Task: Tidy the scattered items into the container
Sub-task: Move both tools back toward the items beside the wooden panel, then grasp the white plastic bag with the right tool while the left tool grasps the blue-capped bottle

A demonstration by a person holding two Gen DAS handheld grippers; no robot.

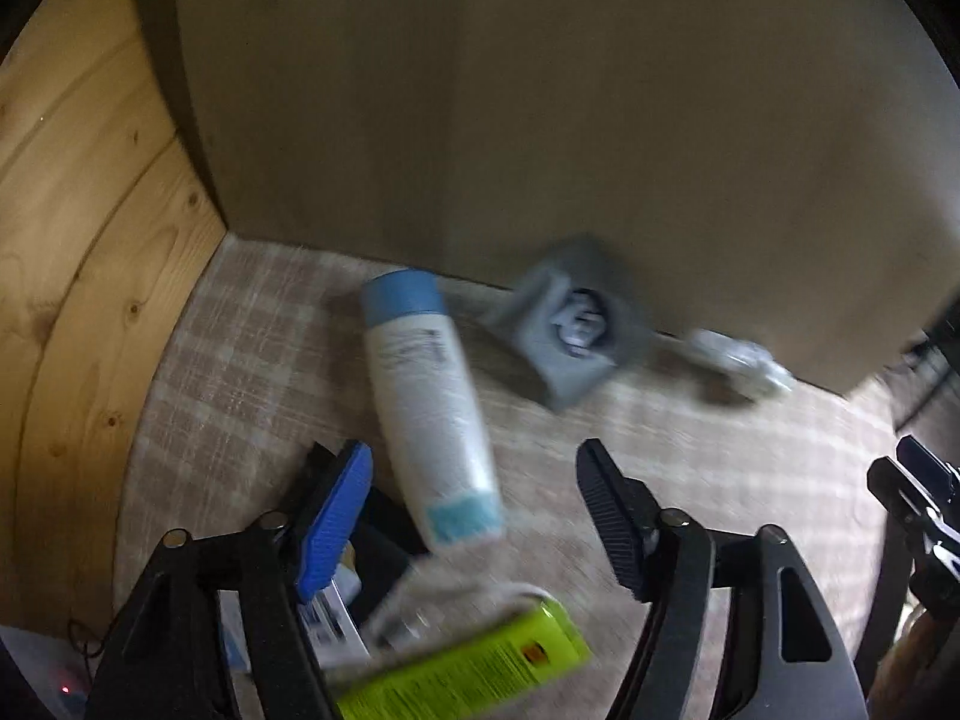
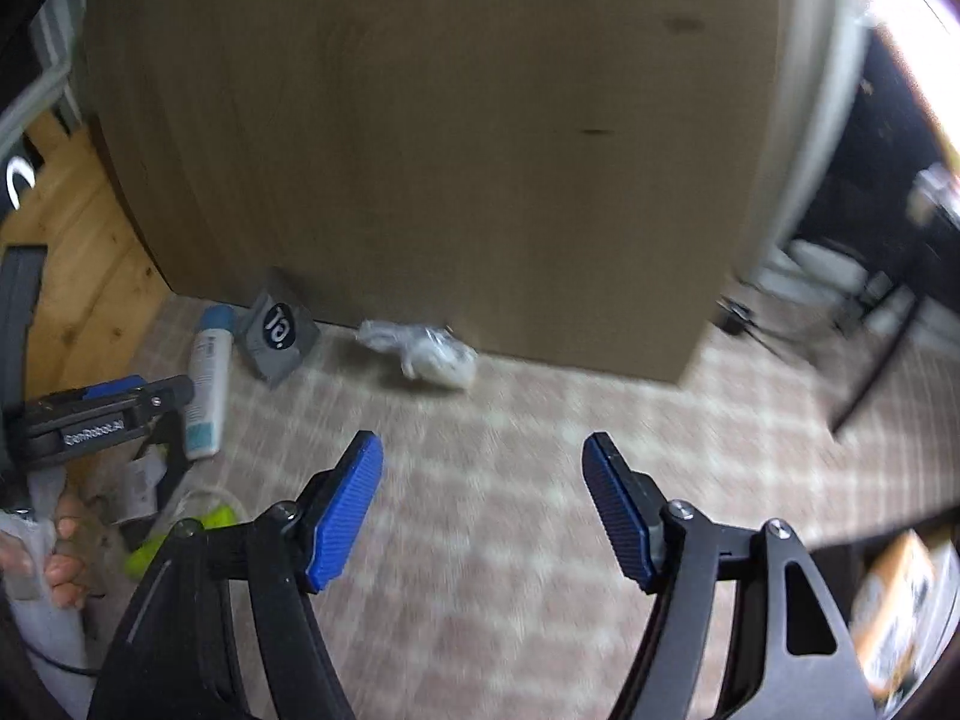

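A tall cardboard box [image 1: 540,108] stands at the back of a checked cloth [image 1: 720,450]; it also shows in the right wrist view [image 2: 450,150]. A white bottle with a blue cap [image 1: 429,414] lies on the cloth, between and just beyond my left gripper's fingers. My left gripper [image 1: 474,510] is open and empty. A grey packet [image 1: 570,330] and a clear plastic bag [image 1: 741,363] lie at the box's foot. A lime-green tube [image 1: 474,666] lies below the left gripper. My right gripper [image 2: 483,504] is open and empty over bare cloth, with the plastic bag [image 2: 429,354] beyond it.
A wooden panel [image 1: 78,240] bounds the left side. A small white carton [image 1: 327,618] and a dark item [image 1: 378,540] lie under the left gripper. Dark furniture legs [image 2: 876,360] stand to the right of the box. The left gripper shows at the left of the right wrist view [image 2: 108,414].
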